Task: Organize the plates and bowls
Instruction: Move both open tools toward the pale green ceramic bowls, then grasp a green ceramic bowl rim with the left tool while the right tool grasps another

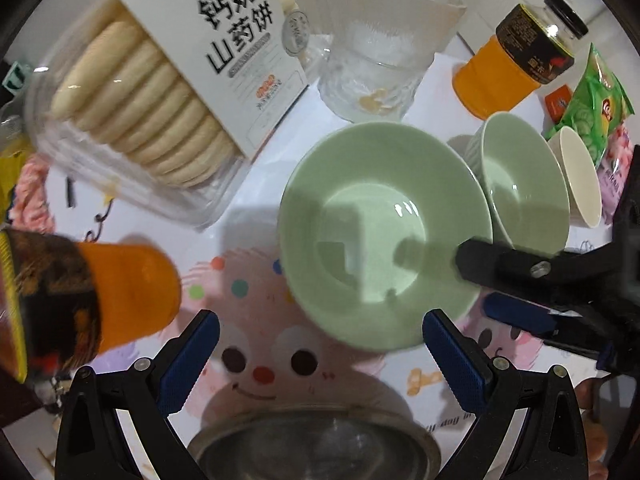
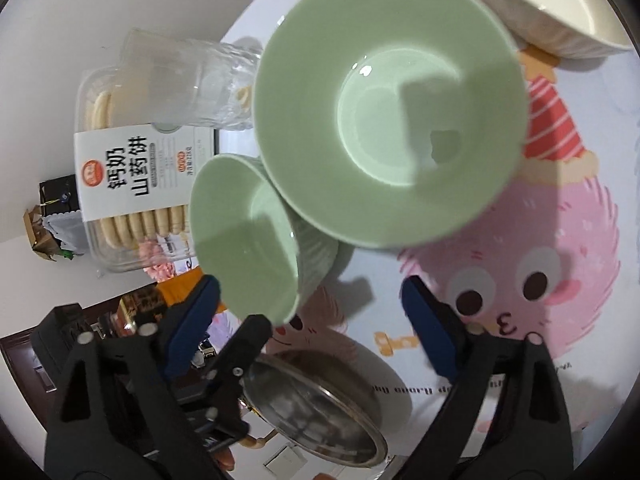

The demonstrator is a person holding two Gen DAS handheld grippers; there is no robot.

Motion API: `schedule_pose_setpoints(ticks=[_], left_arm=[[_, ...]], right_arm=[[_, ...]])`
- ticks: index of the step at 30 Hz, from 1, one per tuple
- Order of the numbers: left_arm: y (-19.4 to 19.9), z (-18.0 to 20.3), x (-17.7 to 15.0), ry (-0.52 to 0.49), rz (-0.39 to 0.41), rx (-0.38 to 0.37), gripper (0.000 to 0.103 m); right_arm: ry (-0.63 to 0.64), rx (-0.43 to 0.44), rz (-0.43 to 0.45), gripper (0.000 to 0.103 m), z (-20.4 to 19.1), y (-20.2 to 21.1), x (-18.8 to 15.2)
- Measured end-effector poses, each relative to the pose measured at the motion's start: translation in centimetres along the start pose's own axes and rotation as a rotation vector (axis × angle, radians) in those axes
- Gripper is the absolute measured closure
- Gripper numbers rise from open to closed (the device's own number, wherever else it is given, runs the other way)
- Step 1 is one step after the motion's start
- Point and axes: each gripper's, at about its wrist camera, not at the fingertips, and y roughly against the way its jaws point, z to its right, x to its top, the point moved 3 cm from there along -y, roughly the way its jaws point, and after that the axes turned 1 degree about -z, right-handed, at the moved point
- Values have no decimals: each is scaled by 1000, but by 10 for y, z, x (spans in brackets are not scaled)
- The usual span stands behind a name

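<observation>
A wide pale green plate (image 1: 380, 232) (image 2: 392, 120) lies on the cartoon tablecloth. A small green bowl (image 1: 520, 188) (image 2: 248, 232) leans against its edge, and a white bowl (image 1: 576, 176) (image 2: 552, 4) stands past that. A steel dish (image 1: 312, 448) (image 2: 316, 408) sits nearest me. My left gripper (image 1: 320, 344) points straight down, open over bare cloth between the steel dish and the green plate. My right gripper (image 2: 312, 312) (image 1: 504, 284) is open beside the plate's rim. Its left fingertip is close to the small bowl's lower rim, and nothing is gripped.
A clear box of biscuits (image 1: 160, 92) (image 2: 132, 184) and a ribbed glass cup (image 1: 380, 52) (image 2: 192, 84) stand behind the dishes. Two orange drink bottles (image 1: 516, 56) (image 1: 92, 300) flank the area. A green snack bag (image 1: 592, 100) lies at the right.
</observation>
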Motion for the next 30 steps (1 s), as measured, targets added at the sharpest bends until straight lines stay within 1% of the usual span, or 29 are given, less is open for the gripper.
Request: schedule_pose_setpoints(ticks=[1,3,4,6,7,8,9,10,11,12,14,15,17,19,20,21,22,23,25,26,30], left_arm=[[-3,0,2,-5,-4,3,0],[-6,0,5,-14,-8,9,1],[-7,0,5,-11,-10,3,1],[-9,-2,6,2,-12,-13,8],[-11,-3,6,4,-18,-21,18],[-13,-5,7,11,-26,-21,31],[-14,-8,8,23,-29,-18,37],[-16,-12,9,40,-30,-16,50],[-18,-15,9,56,-33,-17,60],[-20,-17,8,68,-38,-21,63],[-24,-21,10,77,-48,-35,71],[-26,-21,10,79,-52,-44,74],[-29,-22,10,93,-44,-63,84],[-31,-23,10,119,-38,-84,89],[-32,-22,10,122,-37,-81,89],[-32,-23,8,152,-88,-52,89],[-32,-23,7,149,-88,-52,90],[-32,-24,8,146,-86,-51,90],[-32,-23,8,143,-82,-51,91],[-29,-20,16,142,-82,-46,91],[-20,-21,10,124,-50,-31,92]], right_arm=[[-7,-2,-8,25,0,-4,2],[-15,1,-26,37,-1,-12,6],[-13,-1,-31,39,-2,-15,7],[-7,-5,-49,44,-4,-21,9],[-2,-3,-52,46,-6,-24,10],[2,-4,-49,51,-7,-25,11],[6,-8,-46,53,-9,-27,13],[14,-11,-47,54,-11,-27,14],[21,-12,-49,55,-13,-28,15],[24,-14,-50,55,-13,-30,15],[29,-26,-50,55,-16,-31,18],[34,-35,-51,55,-16,-32,19],[45,-53,-55,56,-16,-34,21],[57,-80,-57,61,-16,-37,21],[68,-111,-57,67,-17,-40,22],[77,-136,-53,71,-17,-42,23],[89,-154,-49,75,-17,-44,23],[108,-183,-40,83,-17,-45,22],[129,-199,-21,83,-16,-46,18],[148,-204,-16,83,-17,-46,16],[196,-223,-12,85,-24,-50,5]])
